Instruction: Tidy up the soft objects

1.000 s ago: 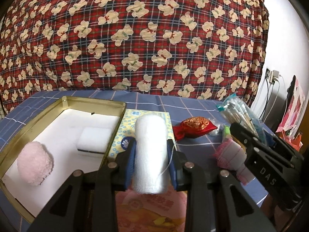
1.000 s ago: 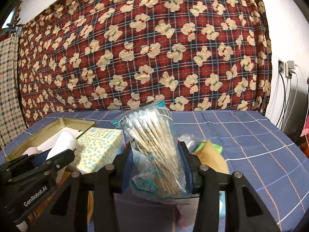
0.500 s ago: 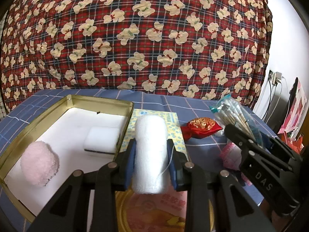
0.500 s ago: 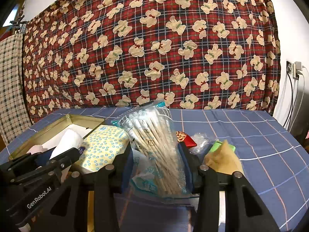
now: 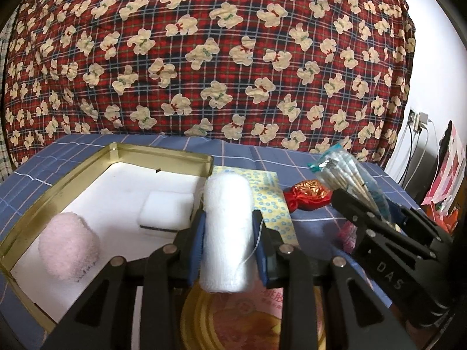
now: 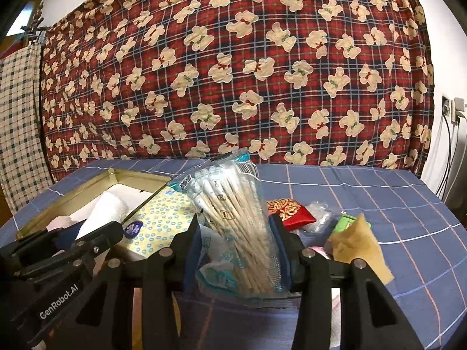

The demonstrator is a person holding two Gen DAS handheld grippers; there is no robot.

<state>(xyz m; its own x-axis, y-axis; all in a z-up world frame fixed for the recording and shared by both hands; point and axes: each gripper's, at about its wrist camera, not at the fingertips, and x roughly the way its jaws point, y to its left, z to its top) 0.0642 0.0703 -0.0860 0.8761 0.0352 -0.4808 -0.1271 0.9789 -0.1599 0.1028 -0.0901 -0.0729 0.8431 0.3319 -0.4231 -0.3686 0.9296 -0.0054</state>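
1. At the far left, a gold tin [image 5: 73, 175] lies open on the blue checked cloth [image 6: 379, 192], its floor lined white. A fluffy pink ball [image 5: 68, 249] sits in its near left corner and a flat white sponge [image 5: 166, 210] lies toward its right wall.
2. The left gripper [image 5: 229, 233] has its jaws closed on a rolled white towel [image 5: 227, 230], which stands upright between the blue pads (a loose thread hangs off its right side). The towel is held above the tin's right edge and a yellow tissue pack [image 5: 271, 204].
3. Below that gripper lies a round gold lid with pink print [image 5: 248, 320].
4. Right of the tissue pack, a red and gold pouch [image 5: 308, 195] rests on the cloth.
5. The right gripper [image 6: 236, 233] clamps a clear bag of cotton swabs [image 6: 230, 213], the bag standing up between its jaws, off the cloth.
6. Further right on the cloth lie a crumpled clear wrapper [image 6: 319, 215], a green item [image 6: 346, 223] and a tan sponge-like piece [image 6: 359, 248]; a pink knitted thing [image 5: 347, 233] shows just behind the right gripper in the left wrist view.
7. A bear-print plaid blanket [image 6: 233, 73] hangs behind everything.
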